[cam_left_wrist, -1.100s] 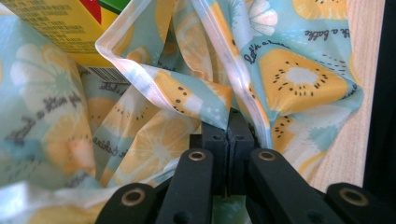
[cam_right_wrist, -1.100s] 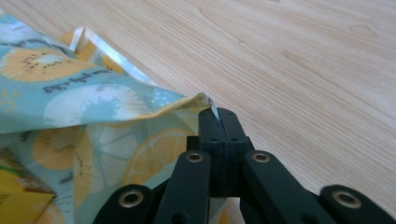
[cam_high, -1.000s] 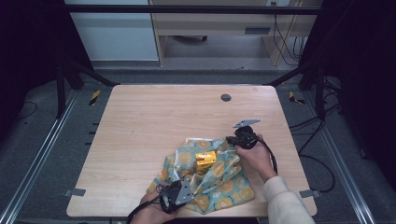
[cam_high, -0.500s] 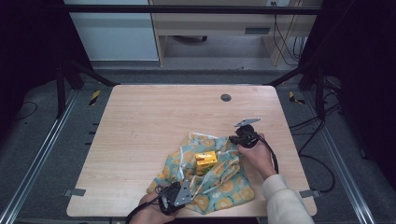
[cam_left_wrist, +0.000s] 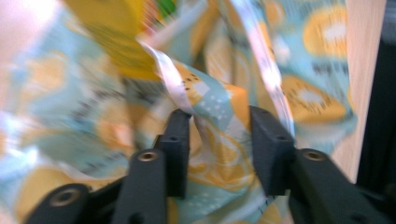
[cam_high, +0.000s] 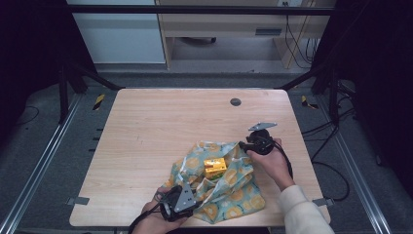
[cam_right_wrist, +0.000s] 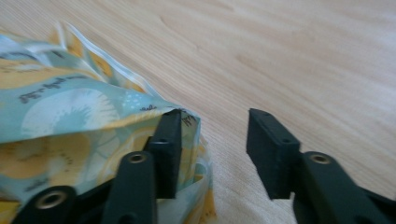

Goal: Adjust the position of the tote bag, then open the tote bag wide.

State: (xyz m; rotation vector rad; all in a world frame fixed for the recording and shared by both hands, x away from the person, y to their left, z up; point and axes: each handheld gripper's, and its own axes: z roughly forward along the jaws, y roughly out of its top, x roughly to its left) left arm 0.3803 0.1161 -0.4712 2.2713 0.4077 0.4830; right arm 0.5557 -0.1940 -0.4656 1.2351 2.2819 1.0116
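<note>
Printed cloth (cam_high: pixel 229 190) crumpled on wood table (cam_high: pixel 160 126), yellow box (cam_high: pixel 215 167) atop; left gripper (cam_left_wrist: pixel 219 135), right gripper (cam_right_wrist: pixel 212 140) just opened, gripping nothing.

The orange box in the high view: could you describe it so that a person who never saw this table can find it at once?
On the near half of the wooden table lies a crumpled bag, light blue with yellow fruit prints. The orange box sits in its open top, between the left gripper and the right gripper. It is the only plain, hard-edged thing there; all around it is soft patterned plastic.

Motion blur smears the patterned cloth (cam_left_wrist: pixel 93 121) and yellow carton (cam_left_wrist: pixel 112 32) in the left gripper view.
</note>
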